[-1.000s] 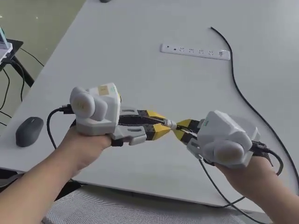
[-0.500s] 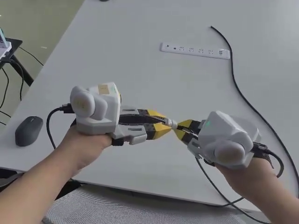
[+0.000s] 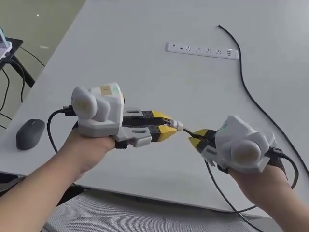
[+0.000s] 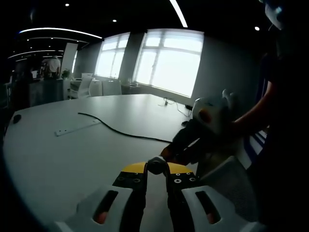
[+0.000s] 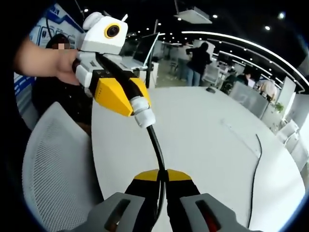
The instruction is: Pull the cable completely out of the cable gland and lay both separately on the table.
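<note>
1. Our left gripper clamps the white gland; our right gripper pinches the black cable entering it.
2. Both hang over the surface, well nearer us than the power strip; the cable runs straight between grippers.
3. The right gripper view shows the gland's stepped plastic body; the left gripper view, its round end.

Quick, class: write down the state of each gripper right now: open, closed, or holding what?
Left gripper: closed on the cable gland.
Right gripper: closed on the cable, a little way from the gland.
</note>
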Motion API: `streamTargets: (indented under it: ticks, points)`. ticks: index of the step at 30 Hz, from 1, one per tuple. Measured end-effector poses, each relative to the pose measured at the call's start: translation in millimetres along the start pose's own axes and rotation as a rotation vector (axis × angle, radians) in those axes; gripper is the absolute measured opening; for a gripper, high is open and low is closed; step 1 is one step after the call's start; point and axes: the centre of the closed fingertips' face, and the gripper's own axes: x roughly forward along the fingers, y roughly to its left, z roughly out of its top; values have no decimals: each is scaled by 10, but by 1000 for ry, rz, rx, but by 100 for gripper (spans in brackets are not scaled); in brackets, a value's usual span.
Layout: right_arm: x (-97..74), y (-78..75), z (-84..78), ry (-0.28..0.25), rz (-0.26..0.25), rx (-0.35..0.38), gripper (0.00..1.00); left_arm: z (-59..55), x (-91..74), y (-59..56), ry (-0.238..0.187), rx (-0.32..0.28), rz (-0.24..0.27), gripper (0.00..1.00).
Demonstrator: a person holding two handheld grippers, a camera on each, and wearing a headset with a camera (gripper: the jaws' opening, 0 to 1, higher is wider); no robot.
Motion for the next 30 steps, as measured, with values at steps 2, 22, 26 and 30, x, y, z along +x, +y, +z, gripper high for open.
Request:
streamTargets:
  ticks: [2,22,26,30]
  points:
    - [-8,-21,-56,7,-1,26,0,-2,-3,10,1,1,4,15]
    - [-59,-126,-342,56,-42,54,0,-42,-54,44,3,3,31,15]
    - [-67,-135,-332,66,-47,52,0,-76,-54,46,13,6,26,15]
    - [-67,-130,-320,71,-47,54,0,-65,-65,51,10,2,28,15]
